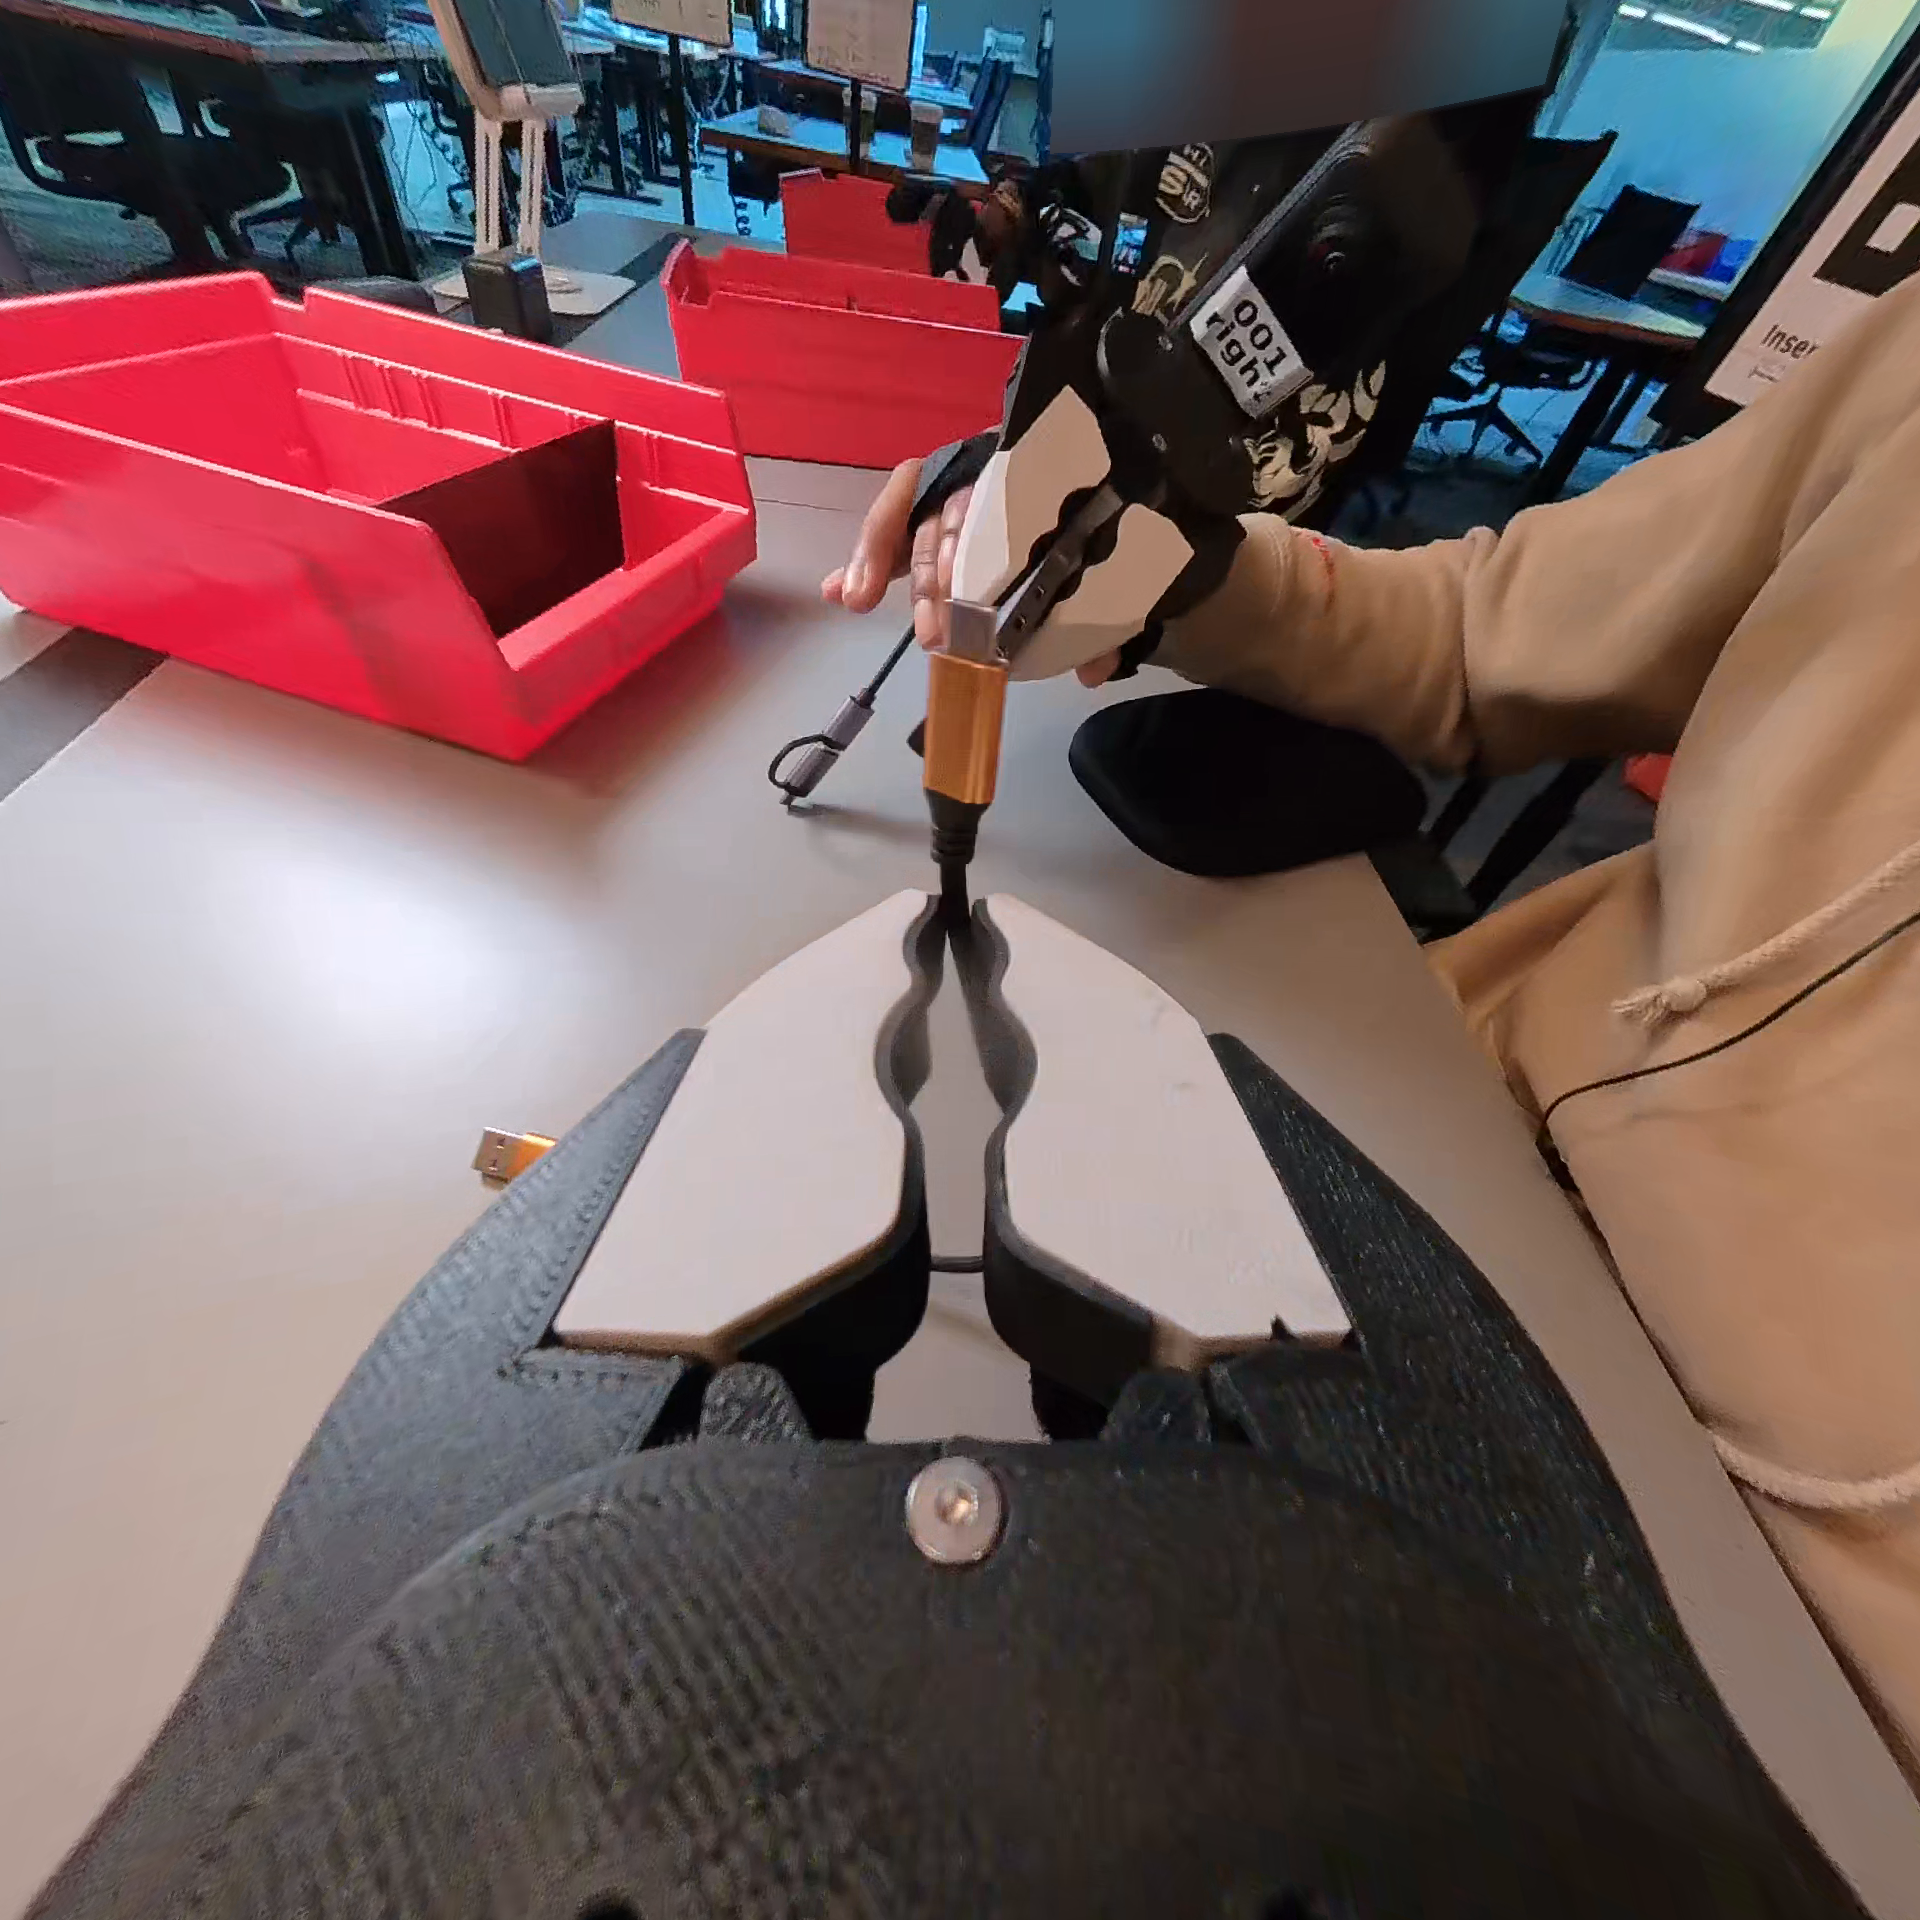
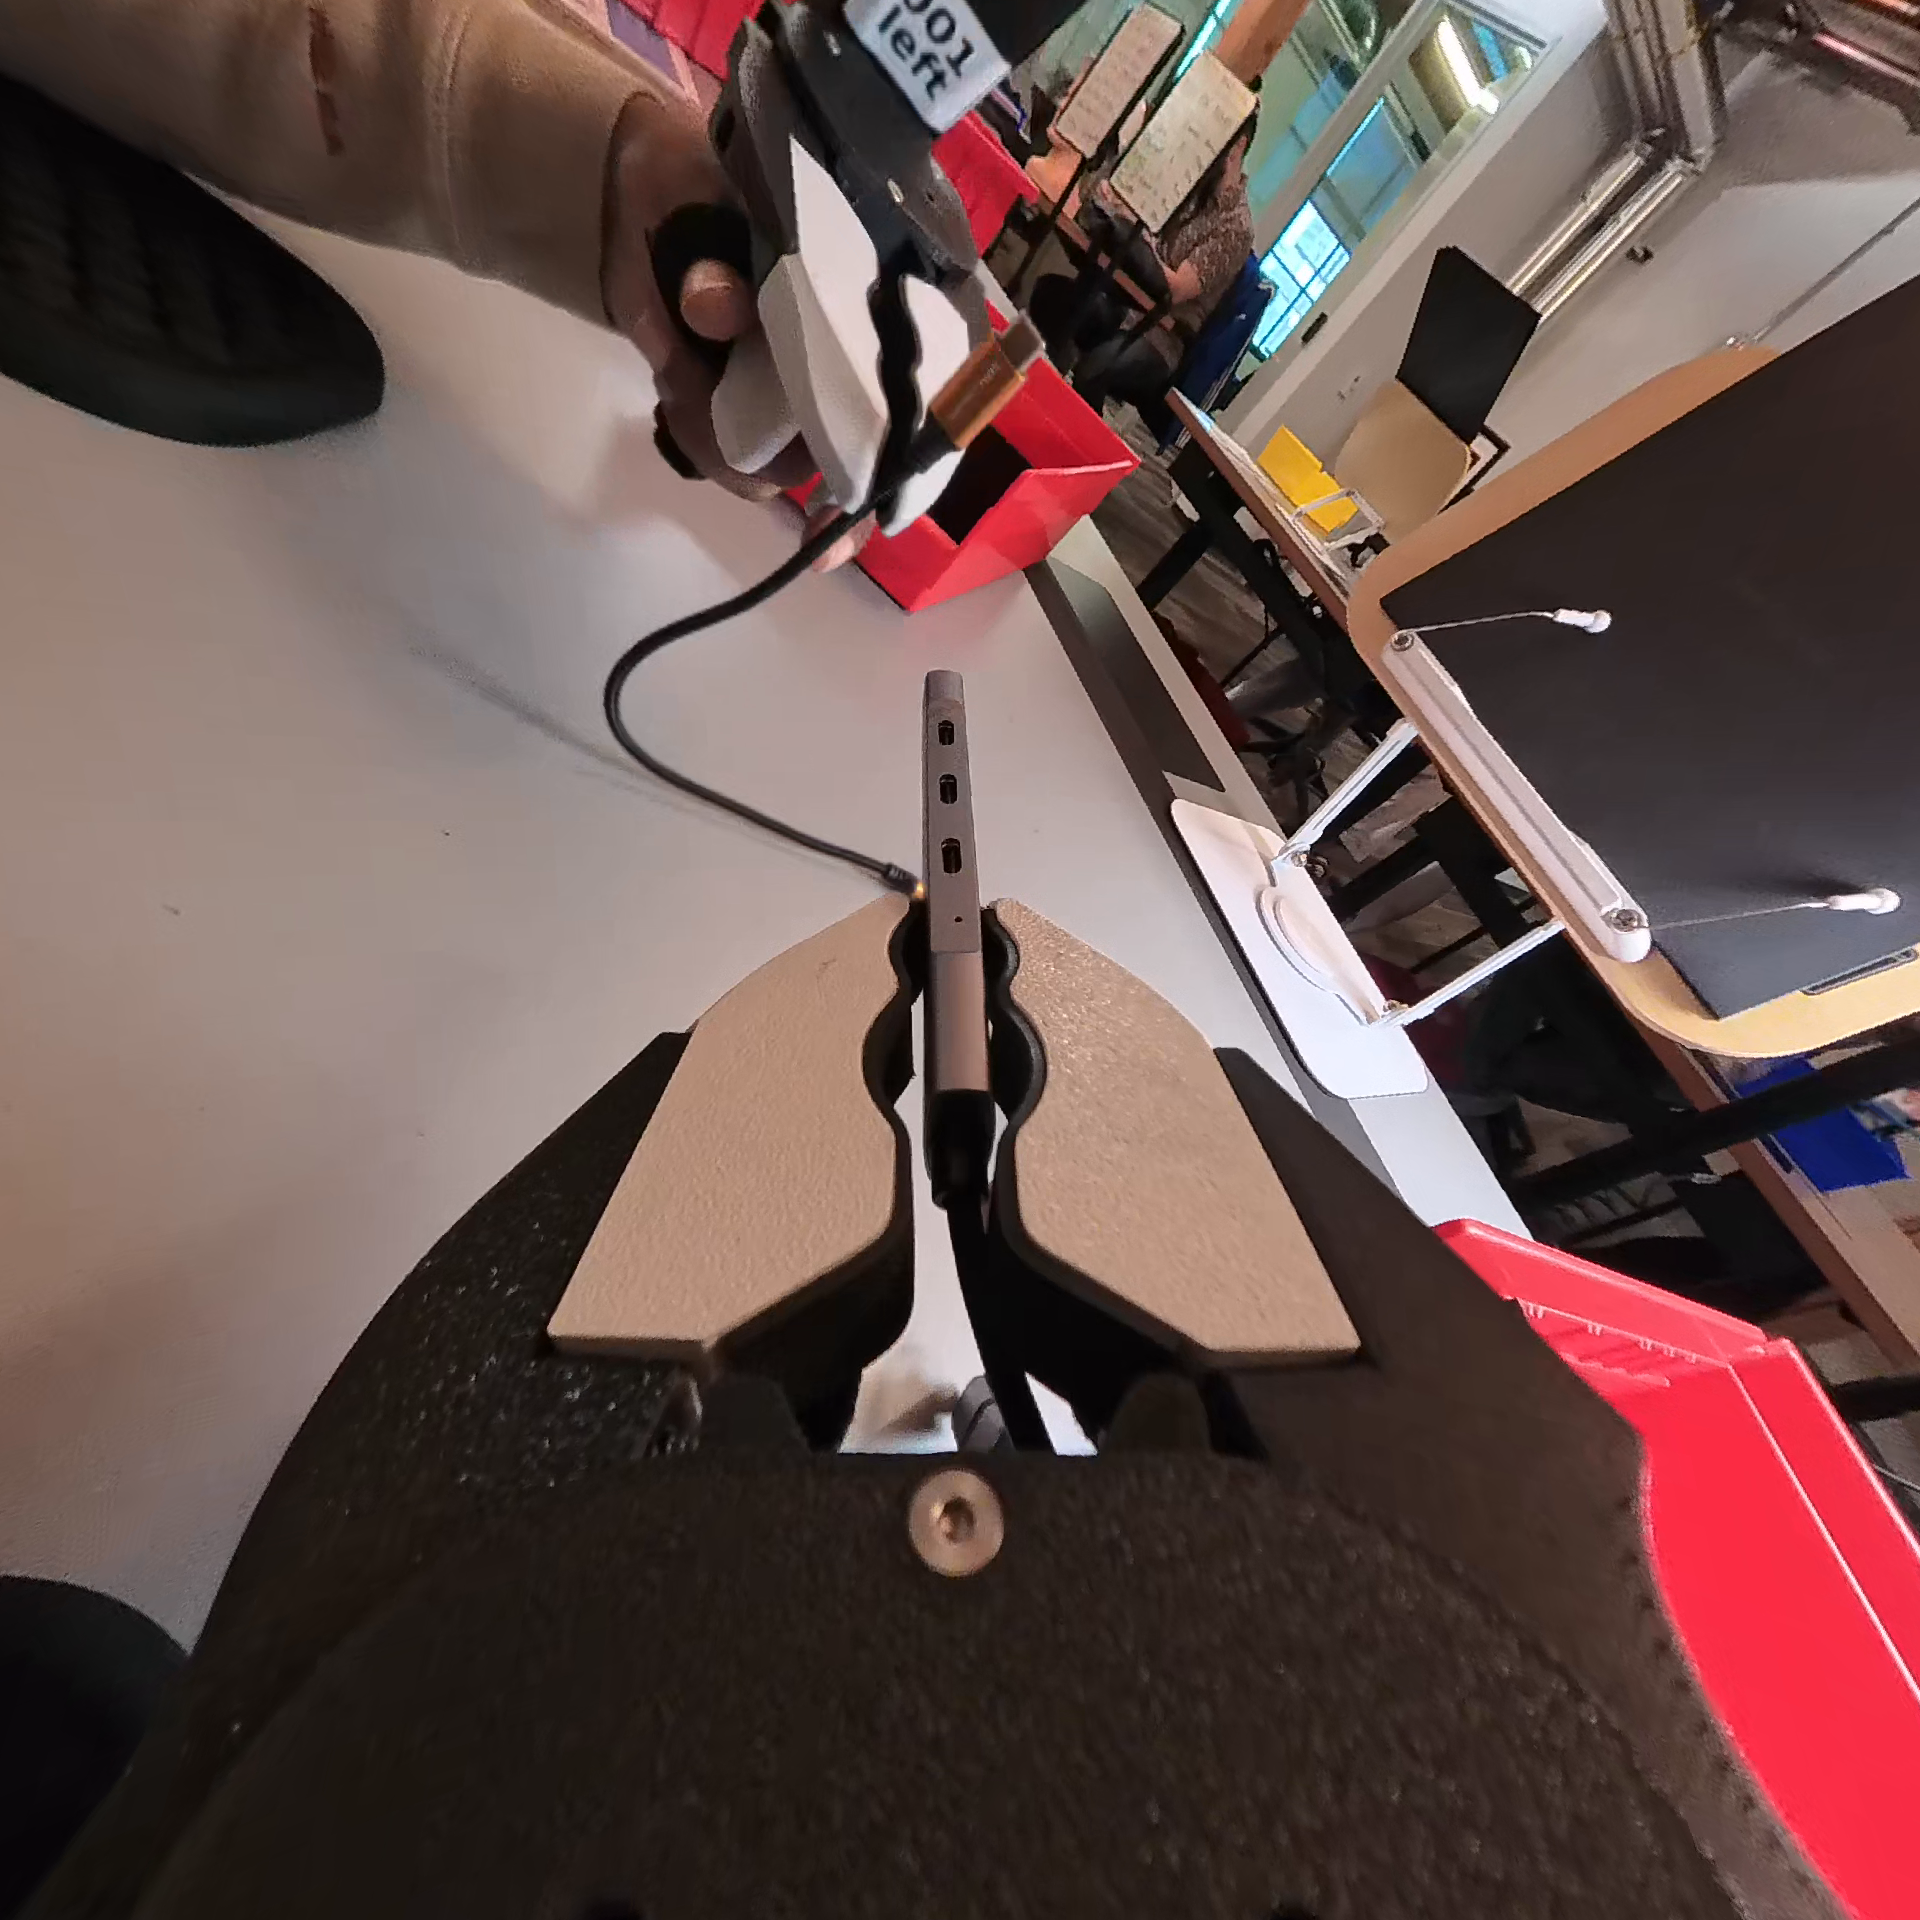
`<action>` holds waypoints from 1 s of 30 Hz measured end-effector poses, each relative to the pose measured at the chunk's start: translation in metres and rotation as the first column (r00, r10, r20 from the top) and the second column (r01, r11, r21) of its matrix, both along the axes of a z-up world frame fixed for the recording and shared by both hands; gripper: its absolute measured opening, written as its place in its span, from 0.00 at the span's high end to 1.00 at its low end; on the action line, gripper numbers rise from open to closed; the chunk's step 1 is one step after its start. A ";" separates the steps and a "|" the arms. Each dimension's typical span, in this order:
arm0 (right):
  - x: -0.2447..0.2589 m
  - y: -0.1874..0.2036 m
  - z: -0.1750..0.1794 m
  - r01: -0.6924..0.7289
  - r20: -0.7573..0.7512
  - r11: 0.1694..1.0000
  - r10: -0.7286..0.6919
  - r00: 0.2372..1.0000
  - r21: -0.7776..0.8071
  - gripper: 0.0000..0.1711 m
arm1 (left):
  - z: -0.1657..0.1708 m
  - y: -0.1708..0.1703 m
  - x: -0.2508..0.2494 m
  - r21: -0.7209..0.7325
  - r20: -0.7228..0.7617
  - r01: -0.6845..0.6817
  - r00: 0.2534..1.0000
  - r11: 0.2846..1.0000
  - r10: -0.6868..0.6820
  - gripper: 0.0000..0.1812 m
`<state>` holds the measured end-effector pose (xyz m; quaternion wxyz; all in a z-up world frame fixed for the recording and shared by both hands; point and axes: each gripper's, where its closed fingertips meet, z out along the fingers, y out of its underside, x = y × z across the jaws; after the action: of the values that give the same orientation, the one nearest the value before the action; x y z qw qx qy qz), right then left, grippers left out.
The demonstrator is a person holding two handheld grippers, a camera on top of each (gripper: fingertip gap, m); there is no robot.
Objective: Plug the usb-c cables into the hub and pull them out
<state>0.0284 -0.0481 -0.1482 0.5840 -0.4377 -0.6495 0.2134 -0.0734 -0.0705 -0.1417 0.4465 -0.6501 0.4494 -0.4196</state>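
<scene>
Left fingers (image 1: 821, 1101) clamped on cable (image 1: 951, 862) behind orange plug (image 1: 966, 732); right gripper (image 2: 951, 920) pinching hub (image 2: 948, 790). Plug well apart from hub, 3 ports visible empty; insertion pending.

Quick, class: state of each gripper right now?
Left gripper: closed on the black cable just below its orange USB-C plug.
Right gripper: closed on the grey hub.

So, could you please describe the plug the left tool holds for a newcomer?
Look above the grey table, beside the red bin. The left tool pinches a black cable ending in a USB-C plug. Its orange sleeve distinguishes it from the grey hub.
</scene>
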 end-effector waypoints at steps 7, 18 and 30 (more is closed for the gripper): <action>0.001 0.000 -0.001 0.005 0.000 1.000 -0.005 1.000 -0.003 0.95 | 0.010 0.001 0.005 -0.022 0.095 -0.002 0.995 1.000 0.004 0.98; -0.001 -0.002 0.000 -0.001 -0.010 1.000 0.001 1.000 -0.010 0.95 | 0.060 0.021 -0.032 -0.088 0.483 -0.096 0.866 0.991 0.127 0.98; -0.002 -0.002 -0.003 -0.003 -0.007 1.000 0.002 1.000 -0.018 0.95 | 0.090 0.034 -0.076 -0.113 0.717 -0.178 0.667 0.978 0.204 0.97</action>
<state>0.0260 -0.0502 -0.1510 0.5819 -0.4414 -0.6461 0.2215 -0.1499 -0.0362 -0.0513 0.6180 -0.4822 0.1589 -0.6002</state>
